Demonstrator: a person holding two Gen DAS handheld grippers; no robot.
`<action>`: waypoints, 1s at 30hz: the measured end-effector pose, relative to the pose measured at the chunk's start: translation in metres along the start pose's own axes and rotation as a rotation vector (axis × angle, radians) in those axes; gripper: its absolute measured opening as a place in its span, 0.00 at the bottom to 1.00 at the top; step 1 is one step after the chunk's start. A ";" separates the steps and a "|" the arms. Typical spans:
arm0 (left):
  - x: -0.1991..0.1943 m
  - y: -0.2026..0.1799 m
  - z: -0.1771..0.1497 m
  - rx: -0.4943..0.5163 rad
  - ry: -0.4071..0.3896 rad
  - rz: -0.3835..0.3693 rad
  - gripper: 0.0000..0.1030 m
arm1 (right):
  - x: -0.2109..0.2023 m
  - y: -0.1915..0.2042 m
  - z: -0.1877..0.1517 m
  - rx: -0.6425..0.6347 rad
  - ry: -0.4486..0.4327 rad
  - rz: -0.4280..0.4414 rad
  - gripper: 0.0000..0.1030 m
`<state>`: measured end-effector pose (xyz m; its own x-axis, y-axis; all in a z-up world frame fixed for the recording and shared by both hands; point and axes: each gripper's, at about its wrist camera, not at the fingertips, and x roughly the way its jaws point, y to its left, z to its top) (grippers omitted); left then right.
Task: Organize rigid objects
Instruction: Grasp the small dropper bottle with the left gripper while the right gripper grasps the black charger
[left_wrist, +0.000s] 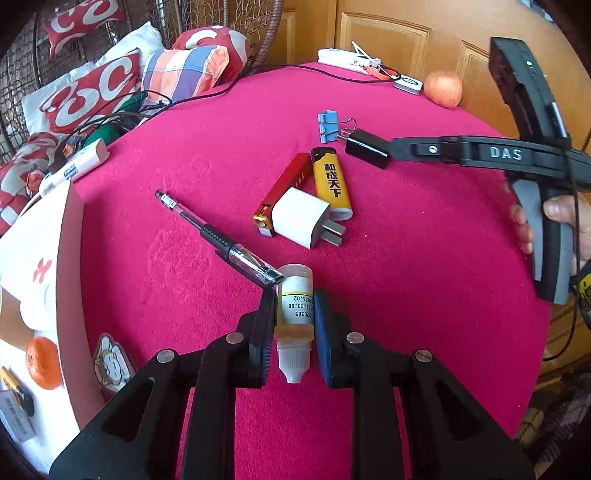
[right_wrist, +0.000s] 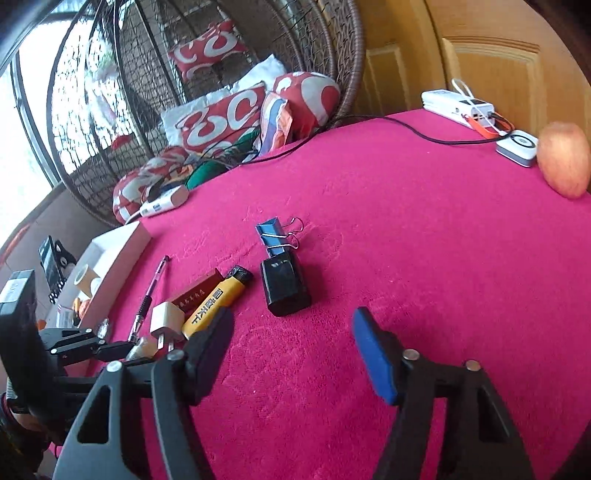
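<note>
My left gripper (left_wrist: 293, 314) is shut on a small yellow dropper bottle (left_wrist: 294, 314) with a white cap, just above the pink table. A black pen (left_wrist: 218, 236) lies ahead, its tip touching the bottle. A white charger (left_wrist: 304, 218), a red lighter (left_wrist: 282, 194) and a yellow lighter (left_wrist: 331, 182) lie together mid-table. A black charger (right_wrist: 284, 288) and blue binder clips (right_wrist: 275, 234) lie beyond. My right gripper (right_wrist: 295, 332) is open and empty, just short of the black charger. It also shows in the left wrist view (left_wrist: 397, 149), next to the black charger (left_wrist: 367, 147).
An open white box (left_wrist: 40, 295) with an orange (left_wrist: 44, 363) inside stands at the table's left edge. An apple (right_wrist: 563, 162), a small white device (right_wrist: 517, 147) and a white power strip (right_wrist: 456, 105) sit at the far edge. A black cable (right_wrist: 406, 129) crosses the back. A wicker chair with cushions (right_wrist: 221, 118) stands behind.
</note>
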<state>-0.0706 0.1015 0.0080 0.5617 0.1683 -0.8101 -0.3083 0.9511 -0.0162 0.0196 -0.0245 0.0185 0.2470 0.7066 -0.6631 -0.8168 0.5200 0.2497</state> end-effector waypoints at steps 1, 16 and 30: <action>-0.003 0.001 -0.003 -0.014 -0.002 -0.008 0.19 | 0.007 0.003 0.003 -0.017 0.018 0.004 0.60; -0.060 0.003 -0.022 -0.120 -0.138 -0.050 0.19 | 0.017 0.028 0.006 -0.141 0.060 0.012 0.29; -0.106 0.016 -0.016 -0.172 -0.272 0.025 0.19 | -0.073 0.074 0.018 -0.118 -0.166 0.239 0.29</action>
<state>-0.1475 0.0946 0.0839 0.7299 0.2761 -0.6253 -0.4369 0.8920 -0.1161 -0.0492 -0.0289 0.0975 0.1150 0.8757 -0.4689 -0.9143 0.2778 0.2947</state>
